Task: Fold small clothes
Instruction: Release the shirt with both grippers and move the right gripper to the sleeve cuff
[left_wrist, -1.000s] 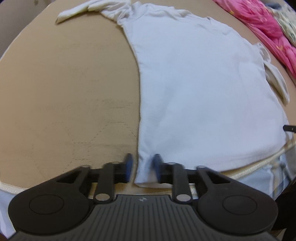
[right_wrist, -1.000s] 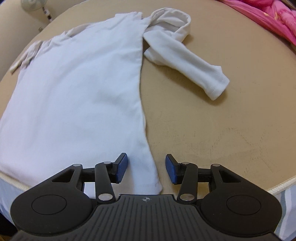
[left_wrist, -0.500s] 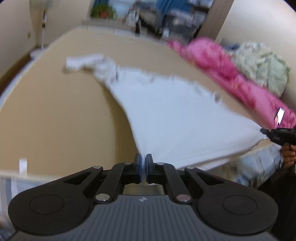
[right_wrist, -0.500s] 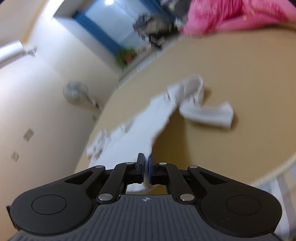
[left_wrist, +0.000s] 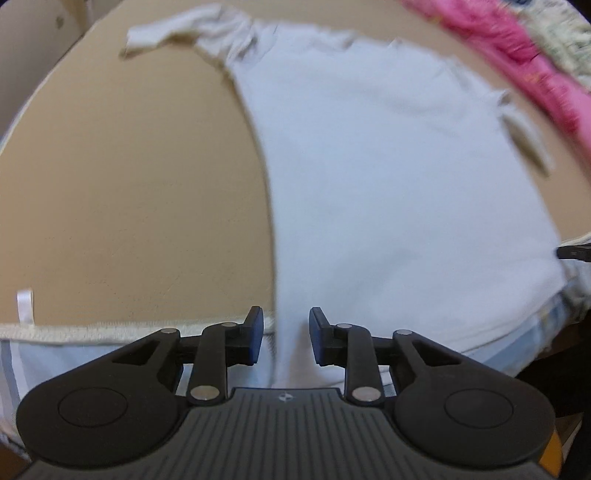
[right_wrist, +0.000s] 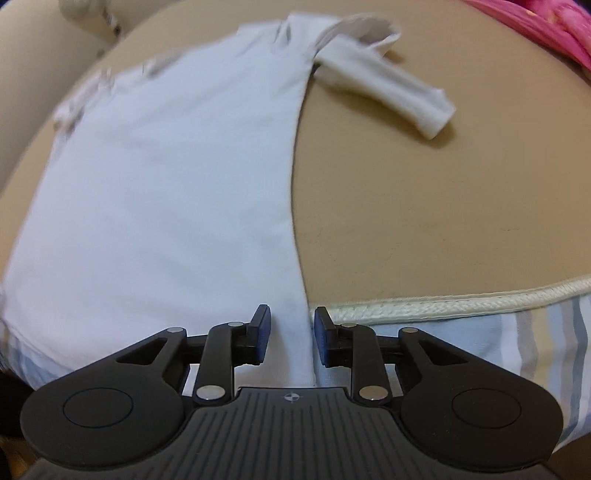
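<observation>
White shirt flat on tan mattress; two grippers, left gripper and right gripper, jaws just released, hem corners between.

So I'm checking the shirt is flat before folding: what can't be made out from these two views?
- Hem corners of the white shirt: each wrist view, hidden behind its own claw body.
- Right sleeve: left wrist view, smeared by motion blur.
- Left shoulder: right wrist view, blurred.
- Right claw: left wrist view, cut off by the frame edge.
- Pink fabric: cropped at the edge.
</observation>
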